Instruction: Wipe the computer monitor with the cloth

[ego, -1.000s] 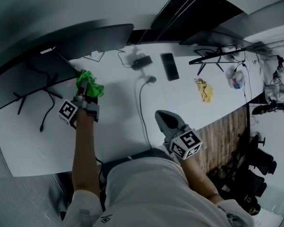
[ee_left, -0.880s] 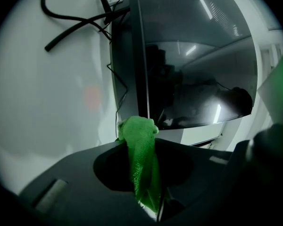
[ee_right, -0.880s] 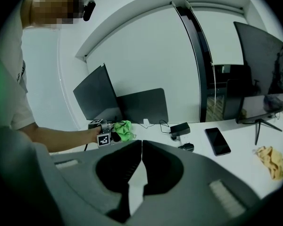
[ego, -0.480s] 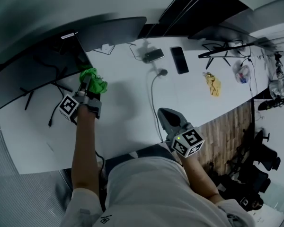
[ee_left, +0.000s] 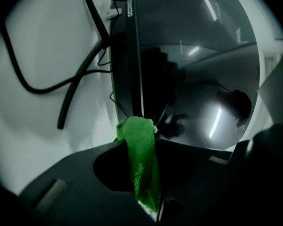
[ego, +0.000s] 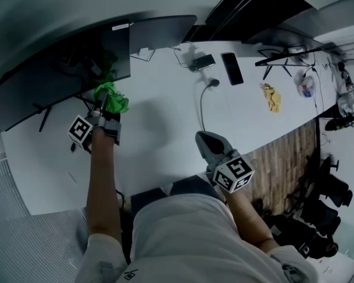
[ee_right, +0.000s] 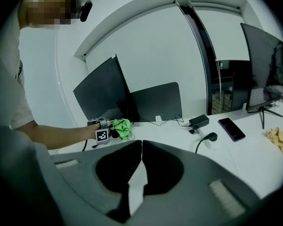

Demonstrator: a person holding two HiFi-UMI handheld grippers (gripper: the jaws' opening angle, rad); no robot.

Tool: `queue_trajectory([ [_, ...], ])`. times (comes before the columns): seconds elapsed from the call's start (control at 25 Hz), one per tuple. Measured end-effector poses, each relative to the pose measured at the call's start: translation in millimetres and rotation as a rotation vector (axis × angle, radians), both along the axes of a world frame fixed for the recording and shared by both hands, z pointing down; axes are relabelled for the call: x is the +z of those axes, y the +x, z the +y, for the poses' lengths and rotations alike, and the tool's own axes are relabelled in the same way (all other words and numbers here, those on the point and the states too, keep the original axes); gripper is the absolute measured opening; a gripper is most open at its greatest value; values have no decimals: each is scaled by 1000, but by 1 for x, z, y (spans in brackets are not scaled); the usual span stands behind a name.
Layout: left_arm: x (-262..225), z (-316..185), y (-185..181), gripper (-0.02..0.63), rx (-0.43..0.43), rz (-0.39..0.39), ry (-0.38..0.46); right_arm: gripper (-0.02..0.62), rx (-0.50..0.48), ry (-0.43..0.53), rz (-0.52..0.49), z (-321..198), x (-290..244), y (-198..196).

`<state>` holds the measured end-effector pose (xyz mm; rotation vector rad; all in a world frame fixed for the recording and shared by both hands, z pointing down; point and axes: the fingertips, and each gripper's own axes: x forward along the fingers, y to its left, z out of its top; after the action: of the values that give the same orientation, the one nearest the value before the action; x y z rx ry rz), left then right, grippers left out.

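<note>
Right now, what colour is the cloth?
Bright green cloth; the left gripper view shows it best.

Green cloth [ego: 110,98], black monitor [ego: 47,87], white desk [ego: 159,119], yellow rag [ego: 273,98], black phone [ego: 231,68], brown wood-grain floor [ego: 283,164]

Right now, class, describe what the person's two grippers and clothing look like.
The left gripper and right gripper have dark grey, broad jaws tapering to points. Each carries a white cube printed with black square markers. The person wears a pale short-sleeved shirt.
</note>
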<state>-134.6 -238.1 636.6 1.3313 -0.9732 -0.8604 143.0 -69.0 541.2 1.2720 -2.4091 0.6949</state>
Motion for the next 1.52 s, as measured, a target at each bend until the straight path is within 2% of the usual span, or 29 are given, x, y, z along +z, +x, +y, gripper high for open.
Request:
queue_trajectory([
  [0.2, 5, 5, -29, 103, 23, -26, 4, 3, 24, 16, -4, 3, -3, -25],
  [0.52, 1, 14, -66, 103, 48, -7, -6, 3, 41, 30, 0, 10, -12, -75],
  [0.72, -44, 41, -116, 103, 42, -6, -1, 3, 36, 38, -7, 33, -53, -126],
  [0.84, -45, 45, -139, 103, 40, -34, 4, 3, 31, 38, -4, 37, -55, -143],
  [1.08, -19, 41, -160, 103, -12, -15, 9, 3, -1, 37, 10, 29, -27, -149],
  [1.28, 9, 29, -175, 103, -38, -30, 9, 3, -38, 34, 25, 12, 1, -154],
  [1.52, 42, 15, -199, 103, -113, -38, 5, 3, -86, 32, 38, -10, 27, -150],
])
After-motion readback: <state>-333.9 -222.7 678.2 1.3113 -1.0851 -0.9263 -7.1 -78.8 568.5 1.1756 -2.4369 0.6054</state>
